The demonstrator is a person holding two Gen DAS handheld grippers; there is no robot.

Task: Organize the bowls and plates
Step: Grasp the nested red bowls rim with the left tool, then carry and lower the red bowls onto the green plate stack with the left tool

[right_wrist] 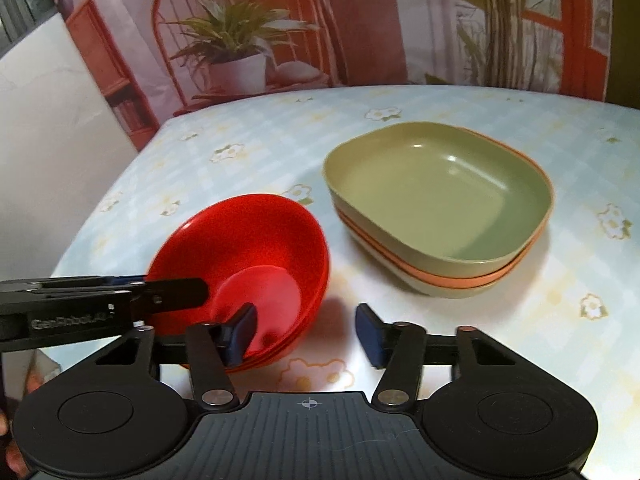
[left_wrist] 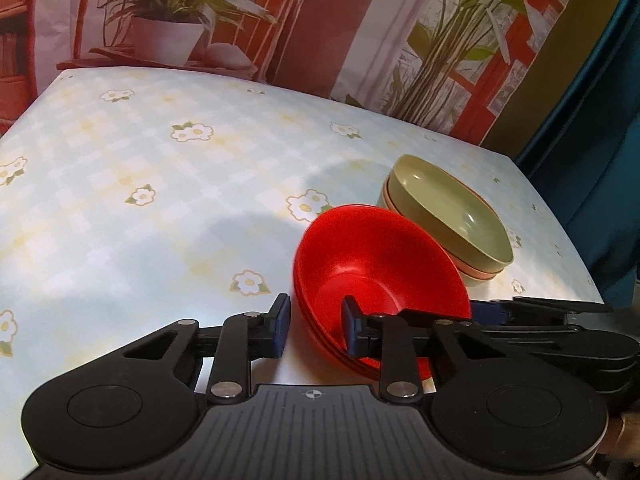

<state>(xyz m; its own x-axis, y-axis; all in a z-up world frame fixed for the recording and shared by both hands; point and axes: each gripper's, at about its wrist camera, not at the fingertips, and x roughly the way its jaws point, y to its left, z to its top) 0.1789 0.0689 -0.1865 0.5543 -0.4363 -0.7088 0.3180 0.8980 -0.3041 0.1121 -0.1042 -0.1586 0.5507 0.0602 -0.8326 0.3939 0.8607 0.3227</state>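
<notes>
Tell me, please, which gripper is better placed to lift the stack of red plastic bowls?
Left. The left gripper straddles the rim of the stack of red plastic bowls with a narrow gap, though contact is unclear. The right gripper straddles it too, but stands wide open.

Red bowls, green plate over orange, on pale blue flowered check tablecloth.
</notes>
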